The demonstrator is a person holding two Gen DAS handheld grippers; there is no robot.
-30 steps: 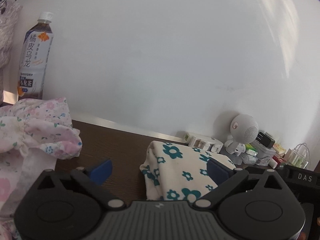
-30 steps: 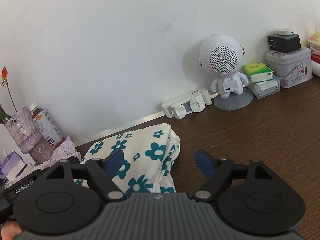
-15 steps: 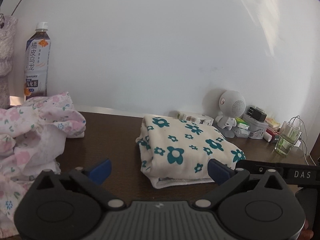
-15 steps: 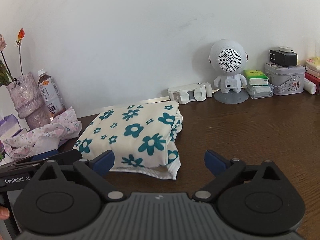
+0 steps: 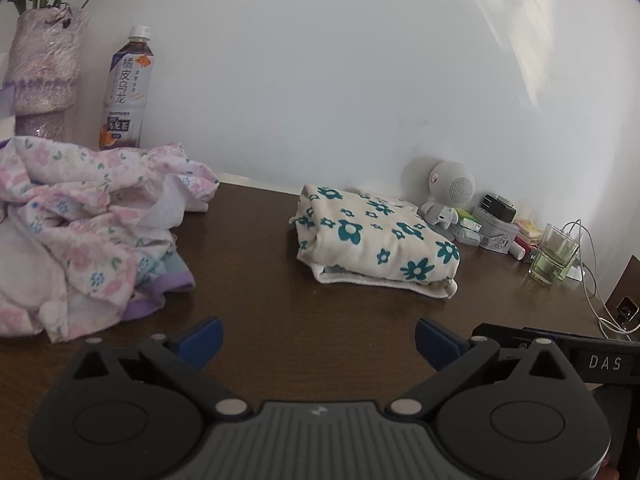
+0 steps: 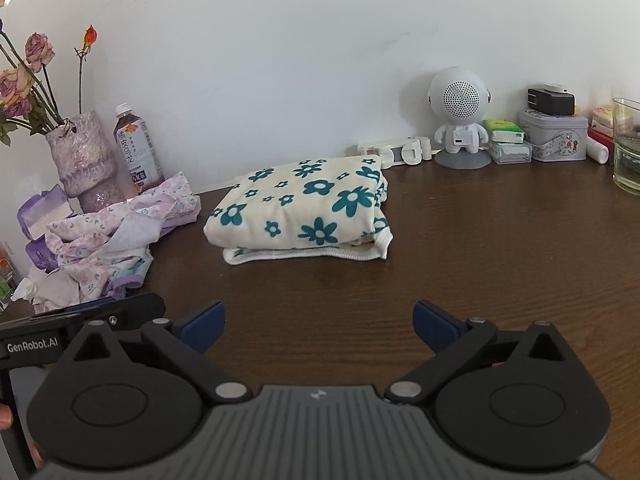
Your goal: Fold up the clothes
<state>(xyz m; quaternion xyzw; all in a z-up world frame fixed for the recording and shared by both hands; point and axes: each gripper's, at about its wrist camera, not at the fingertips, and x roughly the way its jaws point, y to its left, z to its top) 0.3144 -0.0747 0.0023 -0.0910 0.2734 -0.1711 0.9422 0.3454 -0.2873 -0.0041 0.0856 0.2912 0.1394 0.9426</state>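
A cream garment with teal flowers (image 5: 376,236) (image 6: 304,212) lies folded into a neat block on the dark wooden table (image 6: 480,248), near the wall. A crumpled heap of pink and lilac floral clothes (image 5: 84,232) (image 6: 108,236) sits to its left. My left gripper (image 5: 318,338) is open and empty, well back from the folded garment. My right gripper (image 6: 316,322) is open too, holding nothing, in front of the folded block. Part of the left gripper's body shows at the lower left of the right wrist view.
Along the wall stand a tea bottle (image 6: 134,148), a lilac vase with dried flowers (image 6: 84,160), a white robot-shaped speaker (image 6: 460,116), a tin with a black charger (image 6: 554,132) and a glass (image 5: 556,254) with a white cable beside it.
Both grippers have pulled back from the folded flowered garment, which now lies farther off and fully in view. The clothes heap, vase and glass have come into sight. Both grippers stayed open.
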